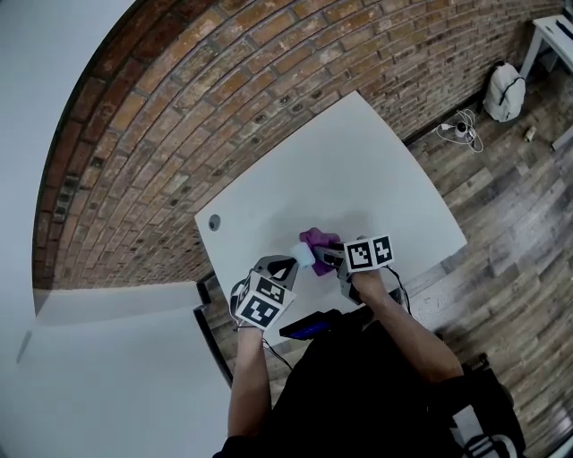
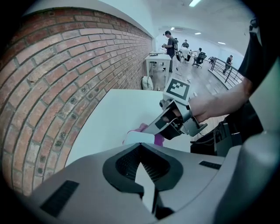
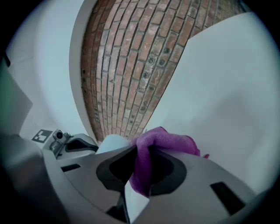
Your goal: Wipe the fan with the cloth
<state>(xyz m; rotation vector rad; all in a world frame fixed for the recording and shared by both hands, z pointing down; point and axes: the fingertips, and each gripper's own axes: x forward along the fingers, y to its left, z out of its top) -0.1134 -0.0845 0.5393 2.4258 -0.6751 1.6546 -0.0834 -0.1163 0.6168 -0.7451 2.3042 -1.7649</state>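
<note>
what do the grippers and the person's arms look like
Left gripper and right gripper are grey with black ribbed jaw hollows; each carries a white cube with black square markers. The person wears a black top, forearms unsleeved.

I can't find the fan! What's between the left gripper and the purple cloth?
A small white thing, probably the fan, sits just past the left gripper, with the purple cloth behind it. The left gripper view shows this.

This looks like an open-plan office. Beyond the white tabletop [image 1: 358, 170], people [image 2: 169, 41] stand and sit among desks [image 2: 155, 65] under strip ceiling lights [image 2: 195, 3]. A brick wall [image 1: 179, 107] and a wood-plank floor [image 1: 510, 224] border it.
</note>
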